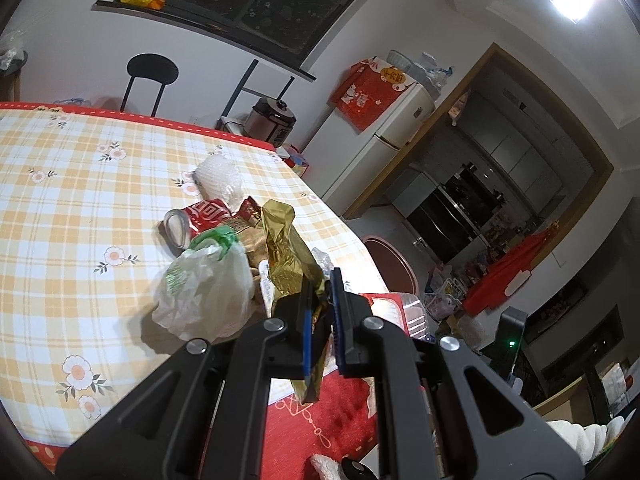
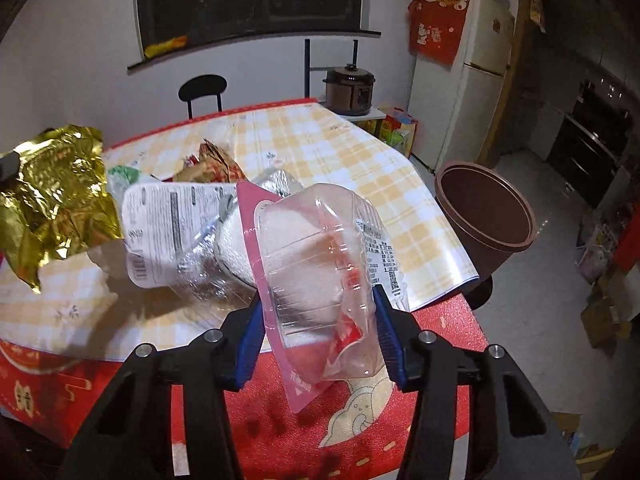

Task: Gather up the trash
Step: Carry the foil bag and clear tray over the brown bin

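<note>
My left gripper is shut on a crumpled gold foil wrapper, which sticks up above the pads and hangs below them. The same gold wrapper shows at the left of the right wrist view. My right gripper is shut on a clear plastic blister tray with a pink backing, held tilted above the table's near edge. On the checked tablecloth lie a white plastic bag with green print, a red can on its side and a wad of bubble wrap.
A round brown bin stands on the floor just past the table's right edge. A clear package with a white label lies behind the tray. Further back are a black chair, a cooker and a fridge.
</note>
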Tool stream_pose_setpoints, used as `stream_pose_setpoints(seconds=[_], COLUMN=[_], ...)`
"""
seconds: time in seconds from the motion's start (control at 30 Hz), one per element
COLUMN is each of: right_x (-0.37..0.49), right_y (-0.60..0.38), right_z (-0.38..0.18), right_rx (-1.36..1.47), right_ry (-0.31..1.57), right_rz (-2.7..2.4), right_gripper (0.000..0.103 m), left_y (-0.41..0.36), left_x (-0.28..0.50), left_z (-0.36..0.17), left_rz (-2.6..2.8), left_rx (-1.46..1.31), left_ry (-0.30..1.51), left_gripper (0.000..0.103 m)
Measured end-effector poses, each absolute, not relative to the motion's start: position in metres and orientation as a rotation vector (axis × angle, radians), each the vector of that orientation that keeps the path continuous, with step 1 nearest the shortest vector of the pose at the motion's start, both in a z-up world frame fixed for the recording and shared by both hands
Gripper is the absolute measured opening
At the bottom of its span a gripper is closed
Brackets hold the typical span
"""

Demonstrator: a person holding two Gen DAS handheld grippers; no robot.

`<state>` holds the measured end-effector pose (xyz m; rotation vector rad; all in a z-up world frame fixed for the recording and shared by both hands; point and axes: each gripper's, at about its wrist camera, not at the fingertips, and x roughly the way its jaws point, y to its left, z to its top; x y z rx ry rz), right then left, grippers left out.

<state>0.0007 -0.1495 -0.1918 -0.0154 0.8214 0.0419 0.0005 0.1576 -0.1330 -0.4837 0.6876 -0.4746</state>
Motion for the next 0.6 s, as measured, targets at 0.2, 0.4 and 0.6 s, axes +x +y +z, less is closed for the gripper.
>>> stream_pose_setpoints(seconds=[0.2,0.4,0.6], right_x=[-0.001,-0.002,-0.006], right_y=[-0.159,-0.165,-0.171], right_z=[-0.179,-0.168,-0.158], right_rx=[0.031,0.059,0.047], right_ry=[0.789,0.764,0.734], right_rz=[0.058,0.068,0.083], right_gripper=[0.050,0.050,0.050], left_y=[0.150,0.145,0.137], left_x=[0.000,-0.001,0.000], left_z=[-0.127,-0.125,-0.121], left_rz=[-0.486,-0.492,-0.500], left_rx=[-0.467,-0.463,-0.459], left_ry=[0.671,0.658,0.637], left_gripper=[0.012,0.012,0.012])
